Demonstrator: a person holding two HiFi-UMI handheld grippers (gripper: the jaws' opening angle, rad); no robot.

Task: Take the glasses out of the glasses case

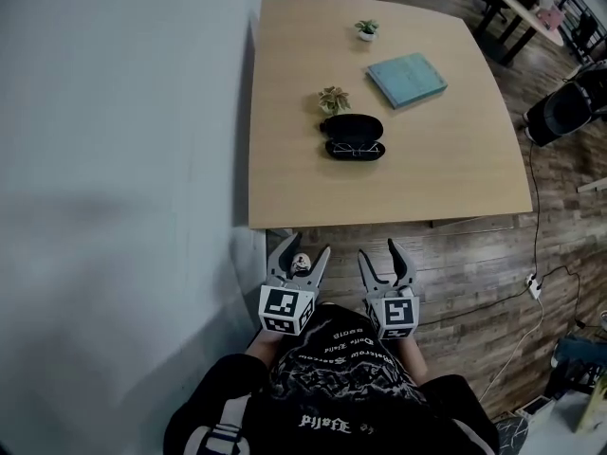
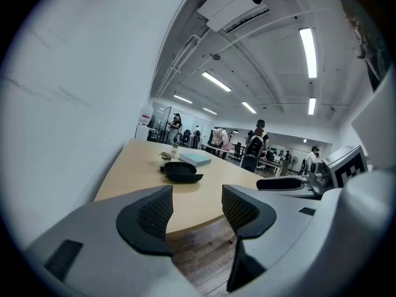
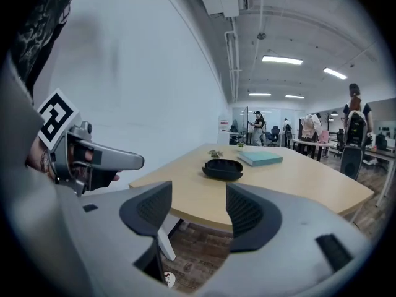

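Holds the left tongs and the right tongs low and side by side, close against the body, above the wooden floor and short of the near edge of the tabletop. Left tongs: spread wide, gripping nothing. Right tongs: likewise spread wide, also empty. Well apart from both, near the middle of the tabletop: the glasses case, black, lid open, with the glasses lying in its near half. Just beyond the case, a small dried plant. Farther back and to the right, a teal book. Behind that, a small potted plant.
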